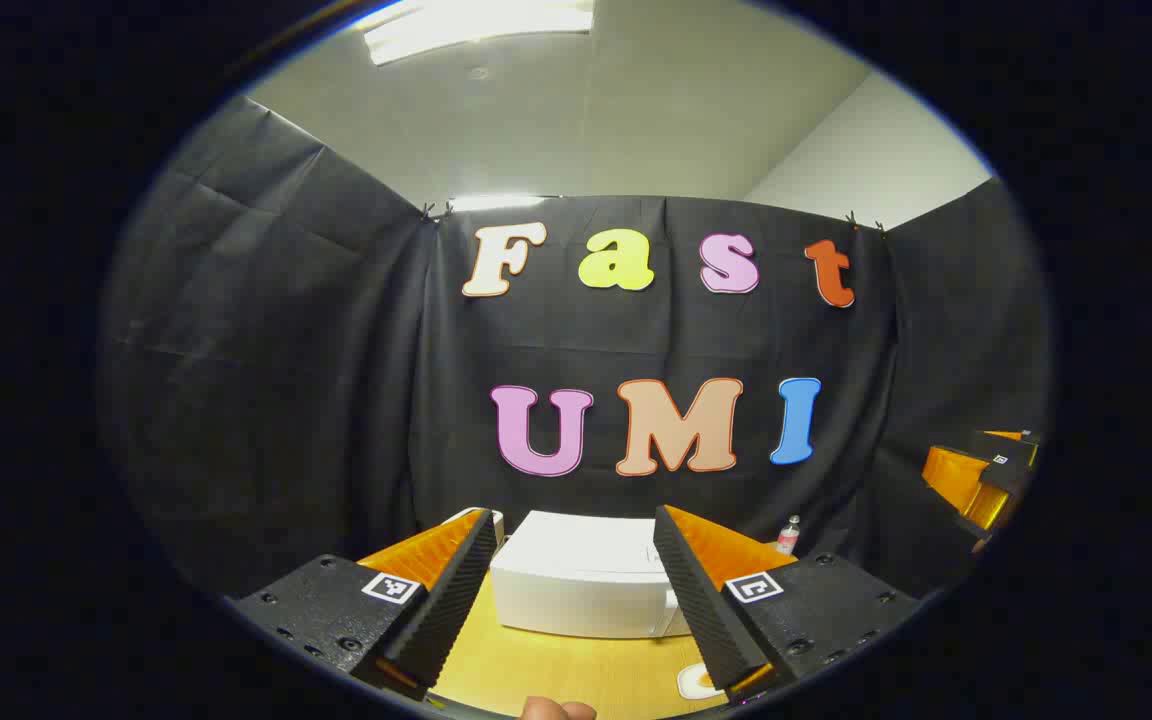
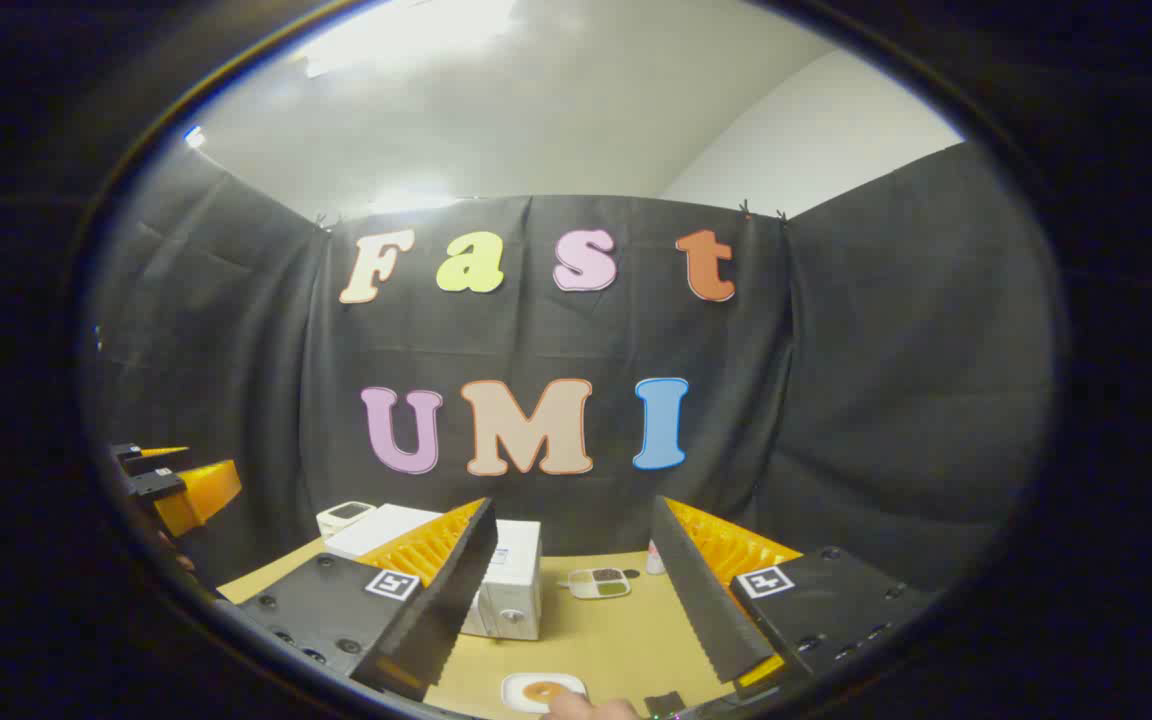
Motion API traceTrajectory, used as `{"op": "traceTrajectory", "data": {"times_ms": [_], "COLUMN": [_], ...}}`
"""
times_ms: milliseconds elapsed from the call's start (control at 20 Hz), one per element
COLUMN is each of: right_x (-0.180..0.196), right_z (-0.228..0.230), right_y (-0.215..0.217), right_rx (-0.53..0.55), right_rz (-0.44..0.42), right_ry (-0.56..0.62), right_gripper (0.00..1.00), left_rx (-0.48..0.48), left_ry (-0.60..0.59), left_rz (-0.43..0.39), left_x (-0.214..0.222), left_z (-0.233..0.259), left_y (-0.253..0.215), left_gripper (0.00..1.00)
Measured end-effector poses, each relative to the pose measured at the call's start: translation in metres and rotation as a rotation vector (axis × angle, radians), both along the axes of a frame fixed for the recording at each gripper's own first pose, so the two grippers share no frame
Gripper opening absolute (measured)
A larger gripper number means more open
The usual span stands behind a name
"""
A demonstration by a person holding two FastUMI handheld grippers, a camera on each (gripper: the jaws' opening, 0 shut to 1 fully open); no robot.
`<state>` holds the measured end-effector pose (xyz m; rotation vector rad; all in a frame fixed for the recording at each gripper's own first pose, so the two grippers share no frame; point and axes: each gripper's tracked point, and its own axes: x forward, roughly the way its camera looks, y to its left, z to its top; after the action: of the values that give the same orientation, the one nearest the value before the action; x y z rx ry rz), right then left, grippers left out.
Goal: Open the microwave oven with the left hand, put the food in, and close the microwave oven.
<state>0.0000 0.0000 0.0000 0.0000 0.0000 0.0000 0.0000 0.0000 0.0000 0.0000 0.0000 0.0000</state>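
Left gripper view
- Left gripper (image 1: 571, 585): raised above the table, its two black ribbed fingers spread wide, released, nothing between them.
- Microwave oven (image 1: 584, 585): a white box standing on the wooden table (image 1: 576, 675), seen between the spread fingers; door closed as far as I can tell.
- Food (image 1: 698, 682): a small white plate near the table's front edge, just inside the right-hand finger, partly hidden by it; well apart from the oven.
- Bottle (image 1: 788, 535): a small one with a red band, at the back right, beside the oven.
- Right gripper (image 1: 981, 480): orange and black, at the far right edge; from here I cannot tell how its fingers stand.
- Fingertip (image 1: 556, 710): pokes in at the bottom edge.

Right gripper view
- Right gripper (image 2: 571, 590): fingers wide apart, released, empty.
- Microwave oven (image 2: 511, 585): left of centre on the table, partly behind the left-hand finger.
- Food (image 2: 543, 691): white plate with something brown on it, at the table's front edge, in the gap between the fingers but below them.
- Divided dish (image 2: 599, 582): farther back, with green and dark fillings.
- Left gripper (image 2: 181, 485): at the far left edge.
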Motion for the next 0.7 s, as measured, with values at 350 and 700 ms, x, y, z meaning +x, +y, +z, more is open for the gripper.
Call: {"op": "traceTrajectory", "data": {"times_ms": [350, 700], "right_x": [0.011, 0.021], "right_z": [-0.023, -0.032], "right_y": [-0.004, -0.002], "right_rx": [-0.005, -0.031], "right_rz": [0.008, 0.014], "right_ry": [0.015, 0.004], "right_gripper": [0.96, 0.96], "left_rx": [0.019, 0.03], "left_ry": [0.02, 0.024], "left_rz": [-0.013, -0.043], "left_x": [0.005, 0.01], "left_z": [-0.013, -0.02], "left_y": [-0.013, -0.026], "left_gripper": [0.93, 0.96]}}
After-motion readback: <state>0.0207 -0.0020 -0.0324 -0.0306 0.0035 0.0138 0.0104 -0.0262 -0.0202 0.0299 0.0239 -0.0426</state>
